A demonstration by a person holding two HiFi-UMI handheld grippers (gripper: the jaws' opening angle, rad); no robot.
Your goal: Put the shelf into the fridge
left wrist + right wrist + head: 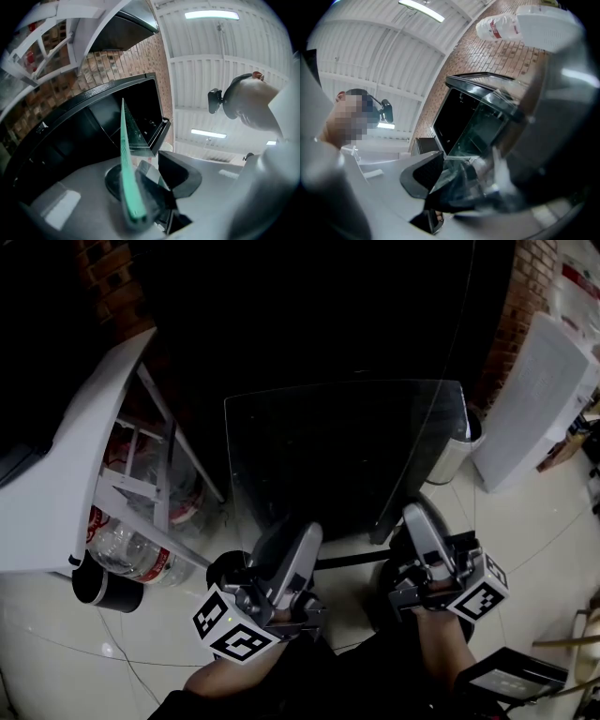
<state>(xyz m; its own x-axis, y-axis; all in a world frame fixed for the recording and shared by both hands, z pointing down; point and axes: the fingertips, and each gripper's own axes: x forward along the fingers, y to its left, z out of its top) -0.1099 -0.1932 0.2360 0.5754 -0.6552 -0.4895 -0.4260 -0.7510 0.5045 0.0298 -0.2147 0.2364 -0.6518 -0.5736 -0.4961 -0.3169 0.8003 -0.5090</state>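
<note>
- Holding the glass shelf point(347, 456) with both grippers, in the air in front of the open fridge point(281, 315).
- Left gripper point(292, 538): jaws closed on the near edge of the shelf, toward its left corner. The left gripper view shows the green-tinted glass edge clamped between the pads.
- Right gripper point(419, 521): jaws closed on the same near edge, toward the right corner. The right gripper view shows the glass running out from between the jaws.
- The two grippers sit well apart along that edge, roughly level with each other in the head view.
- The shelf is a clear pane with rounded far corners, and its far edge points at the dark fridge interior.
- It rests on nothing and is carried only by the two grips.
- Cannot tell whether the far edge has crossed the fridge opening, because the interior is too dark in the head view.
- The white fridge door point(66, 474) is swung open at left, and its racks hold clear bottles point(131, 559) with red labels.
- A brick wall point(525, 296) stands behind the fridge at right.
- A metal bin point(455, 451) stands on the pale tiled floor point(525, 549) just right of the shelf, with a white ribbed unit point(539, 399) beyond it.
</note>
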